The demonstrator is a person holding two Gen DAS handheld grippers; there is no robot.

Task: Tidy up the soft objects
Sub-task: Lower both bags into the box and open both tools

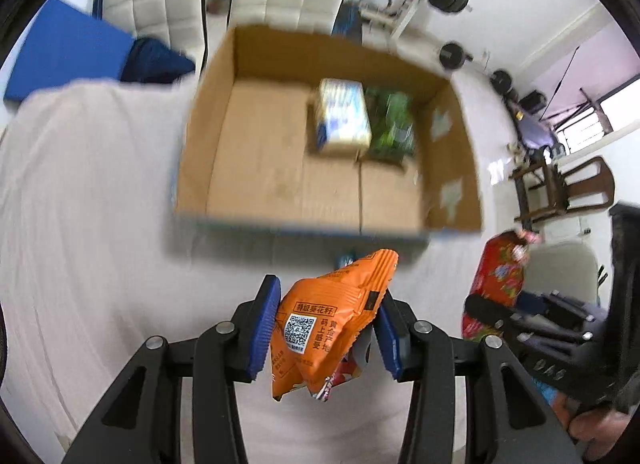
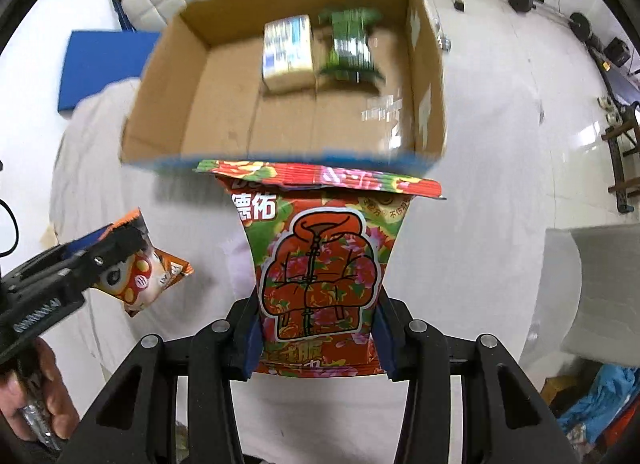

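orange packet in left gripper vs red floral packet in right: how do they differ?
Look: the orange packet is plain orange with a QR code on the side facing the left wrist camera; the red floral packet shows a padded-jacket drawing.
Size: in the right wrist view the orange packet looks smaller than the red floral packet.
Pose: the orange packet hangs crumpled and tilted in the left gripper; the red floral packet stands flat and straight in the right gripper.
Shared: both clamped, outside the cardboard box.

Both tools aimed steeply downward, each clamped on a packet.

Left tool (image 1: 326, 328) closed with blue pads (image 1: 264, 328) pressing an orange snack packet (image 1: 332, 316). Right tool (image 2: 318, 340) closed on a red floral packet (image 2: 320, 264). Bare hand (image 2: 36, 392) gripping the left handle.
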